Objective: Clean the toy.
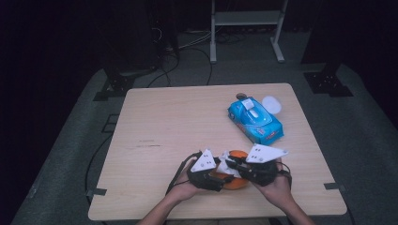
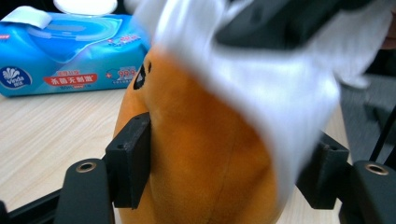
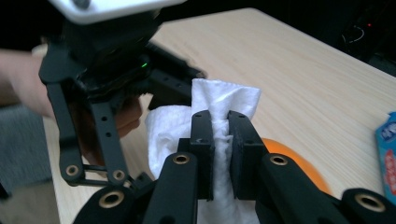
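Basically a wiping job near the front edge of the pale wooden surface [image 1: 159, 122] — a soft orange plush toy [image 1: 234, 180] sits between the two hands, held by one tool and rubbed by the other.

Left tongs [image 1: 217, 177]: jaws partly closed with their pads pressed into the toy's flanks on both sides, seen clearly in the left gripper view where the orange body [image 2: 196, 154] bulges between the black pads [image 2: 130, 163]. That squeeze looks meant to pin the toy steady so it does not slide or roll under the wiping.

Right tongs [image 1: 234, 165]: clamped nearly shut on a crumpled white tissue wipe [image 3: 219, 107], the sheet pinched between the two pads with its free end sticking up past the tips. The wipe drapes over the toy's top [image 2: 275, 93], touching it — held high on the sheet so the loose part can drag over the fabric, I judge.

Blue plastic pack of wet wipes [image 1: 256, 120] lies well apart, toward the far right of the surface, flap lid [image 1: 250, 108] lifted — probably where the wipe came from. A small white round lid-like disc [image 1: 271, 104] lies just beside it, and something small and dark behind the pack, too small to tell
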Available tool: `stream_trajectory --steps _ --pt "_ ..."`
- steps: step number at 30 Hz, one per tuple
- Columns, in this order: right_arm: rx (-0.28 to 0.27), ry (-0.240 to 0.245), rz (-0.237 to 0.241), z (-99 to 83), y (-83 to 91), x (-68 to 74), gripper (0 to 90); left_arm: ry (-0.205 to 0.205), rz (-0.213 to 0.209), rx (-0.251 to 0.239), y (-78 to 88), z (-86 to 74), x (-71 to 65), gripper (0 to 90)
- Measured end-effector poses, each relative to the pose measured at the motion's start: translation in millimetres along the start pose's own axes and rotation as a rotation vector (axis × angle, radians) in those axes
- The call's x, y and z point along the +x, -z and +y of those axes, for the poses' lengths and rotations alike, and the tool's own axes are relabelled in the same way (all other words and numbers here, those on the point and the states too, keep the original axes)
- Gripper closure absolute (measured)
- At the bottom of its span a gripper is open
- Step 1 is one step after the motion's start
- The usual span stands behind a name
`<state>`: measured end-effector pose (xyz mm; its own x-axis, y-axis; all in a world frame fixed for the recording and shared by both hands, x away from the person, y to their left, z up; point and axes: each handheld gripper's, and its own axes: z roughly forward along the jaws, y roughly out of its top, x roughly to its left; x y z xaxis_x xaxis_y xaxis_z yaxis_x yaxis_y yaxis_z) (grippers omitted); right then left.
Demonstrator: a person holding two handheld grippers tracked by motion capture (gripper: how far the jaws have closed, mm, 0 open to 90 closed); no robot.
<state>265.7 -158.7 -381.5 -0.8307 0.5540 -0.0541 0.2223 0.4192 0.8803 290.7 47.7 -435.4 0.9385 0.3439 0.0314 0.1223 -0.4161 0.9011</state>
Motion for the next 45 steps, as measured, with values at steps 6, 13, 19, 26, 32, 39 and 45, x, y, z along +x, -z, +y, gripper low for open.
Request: stream_trajectory --steps 6,13,19,26,32,39,45 --pt "-0.012 -0.028 -0.046 -0.1 6.5 -15.0 80.5 -0.033 -0.001 -0.009 1.2 -3.6 -3.6 32.8" --pt "-0.01 -0.113 -0.041 -16.4 21.4 -33.3 80.5 -0.007 -0.012 -0.022 -0.9 -7.4 -2.4 22.3" --pt "-0.008 -0.094 0.004 -12.8 18.3 -26.5 80.4 -0.079 -0.015 -0.012 0.4 -8.3 -10.8 29.3" --pt "0.012 -0.153 0.019 -16.9 18.8 -40.1 80.3 -0.144 -0.014 -0.002 -3.2 -6.3 -16.1 29.5" --pt "0.037 -0.136 0.051 -7.4 5.7 -34.6 80.1 -0.271 -0.014 0.033 -4.3 -4.4 -25.8 29.4" --pt "0.07 -0.174 0.066 -15.5 6.7 -46.8 80.3 -0.25 -0.012 0.029 -4.6 -4.8 -24.8 29.8" --pt "0.074 -0.198 0.045 -20.7 17.0 -54.1 80.4 -0.155 -0.023 0.011 0.1 -7.5 -14.2 29.8"
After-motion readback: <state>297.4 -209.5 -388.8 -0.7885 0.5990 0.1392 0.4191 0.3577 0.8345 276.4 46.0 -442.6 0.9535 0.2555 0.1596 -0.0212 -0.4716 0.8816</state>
